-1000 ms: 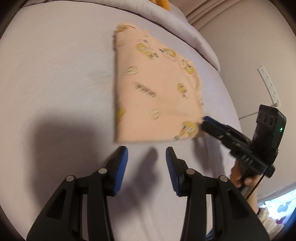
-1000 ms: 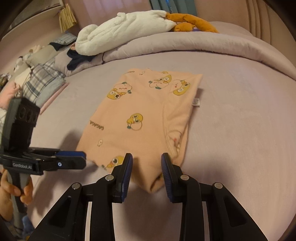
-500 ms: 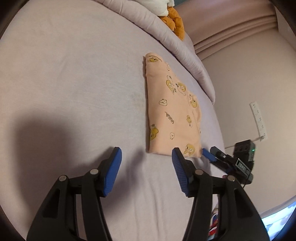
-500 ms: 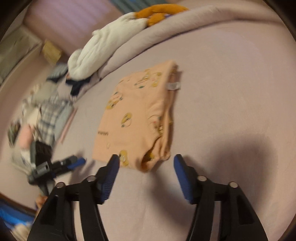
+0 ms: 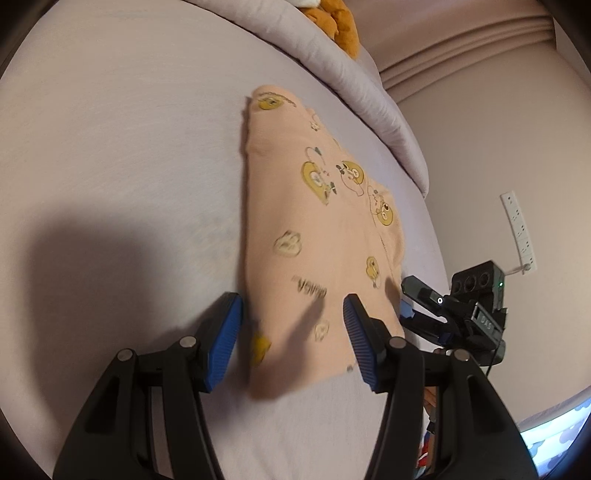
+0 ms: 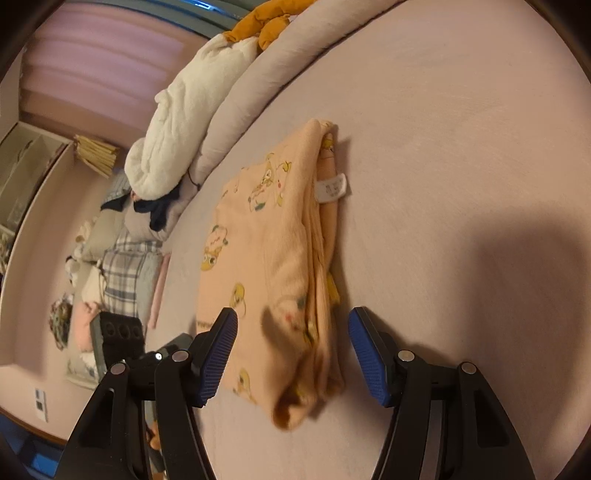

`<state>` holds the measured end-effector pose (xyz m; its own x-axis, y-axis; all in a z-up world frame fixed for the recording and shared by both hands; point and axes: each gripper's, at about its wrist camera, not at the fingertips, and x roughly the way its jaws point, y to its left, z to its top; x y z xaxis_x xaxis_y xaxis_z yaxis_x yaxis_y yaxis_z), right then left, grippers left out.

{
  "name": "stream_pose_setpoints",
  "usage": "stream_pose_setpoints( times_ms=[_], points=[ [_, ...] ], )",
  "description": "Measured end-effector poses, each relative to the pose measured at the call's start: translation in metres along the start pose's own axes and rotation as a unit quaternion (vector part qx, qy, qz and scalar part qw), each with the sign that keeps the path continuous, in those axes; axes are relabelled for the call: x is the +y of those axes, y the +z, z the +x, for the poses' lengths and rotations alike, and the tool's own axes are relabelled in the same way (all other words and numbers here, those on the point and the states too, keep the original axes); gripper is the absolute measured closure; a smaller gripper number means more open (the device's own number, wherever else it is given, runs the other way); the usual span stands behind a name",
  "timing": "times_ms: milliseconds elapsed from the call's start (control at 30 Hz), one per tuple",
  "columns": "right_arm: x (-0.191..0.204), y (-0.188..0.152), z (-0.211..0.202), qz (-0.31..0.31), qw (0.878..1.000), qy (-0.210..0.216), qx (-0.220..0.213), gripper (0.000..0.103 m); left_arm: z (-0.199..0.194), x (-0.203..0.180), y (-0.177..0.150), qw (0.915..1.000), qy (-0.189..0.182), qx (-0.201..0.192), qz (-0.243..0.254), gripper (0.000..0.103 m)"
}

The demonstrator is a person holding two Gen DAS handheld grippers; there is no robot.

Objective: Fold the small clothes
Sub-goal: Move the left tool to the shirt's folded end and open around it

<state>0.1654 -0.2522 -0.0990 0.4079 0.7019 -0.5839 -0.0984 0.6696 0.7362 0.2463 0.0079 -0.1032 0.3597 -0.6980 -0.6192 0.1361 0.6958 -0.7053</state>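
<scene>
Both tools stand with their blue-padded jaws spread and nothing pinched; the left tool (image 5: 291, 332) hangs low over the near end of a folded peach garment (image 5: 314, 236), its pads (image 5: 225, 343) set either side of the cloth without pressing on it; the right tool (image 6: 291, 354) frames the same garment (image 6: 273, 258) from its own side, pads apart and clear of the fabric. The garment lies flat on a pale lilac bed sheet (image 5: 110, 155), folded into a long narrow shape, printed with yellow cartoon ducks and a line of lettering that is too blurred to read; in the right wrist view its folded layers stack along the right edge, and a small white care label (image 6: 332, 189) sticks out from that edge. In the left wrist view the right tool (image 5: 424, 306) shows just beside the garment's right near corner, with a black camera block and a small green light behind it; in the right wrist view the left tool is partly hidden behind the near left finger. A rolled lilac duvet (image 5: 332, 66) runs along the far side of the bed, with a white plush toy (image 6: 177, 125) and an orange plush piece (image 6: 266, 22) on it; a pile of clothes, one of them plaid (image 6: 125, 273), sits at the far left; a white power strip (image 5: 517, 229) hangs on the wall.
</scene>
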Motion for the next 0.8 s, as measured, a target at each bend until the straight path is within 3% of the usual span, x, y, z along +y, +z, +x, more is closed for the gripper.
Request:
stream_pose_setpoints(
  times_ms=[200, 667, 800],
  points=[
    [0.001, 0.011, 0.01, -0.013, 1.0, 0.0, 0.005, 0.04, 0.008, -0.004, 0.005, 0.9996, 0.019, 0.002, 0.022, 0.047],
    [0.002, 0.02, 0.02, -0.029, 1.0, -0.002, 0.004, 0.04, 0.005, -0.002, 0.002, 0.9989, 0.02, -0.003, 0.042, 0.047],
    [0.005, 0.025, 0.026, -0.03, 1.0, -0.001, 0.002, 0.04, 0.008, -0.007, 0.003, 0.9983, 0.023, -0.002, 0.054, 0.04]
  ],
)
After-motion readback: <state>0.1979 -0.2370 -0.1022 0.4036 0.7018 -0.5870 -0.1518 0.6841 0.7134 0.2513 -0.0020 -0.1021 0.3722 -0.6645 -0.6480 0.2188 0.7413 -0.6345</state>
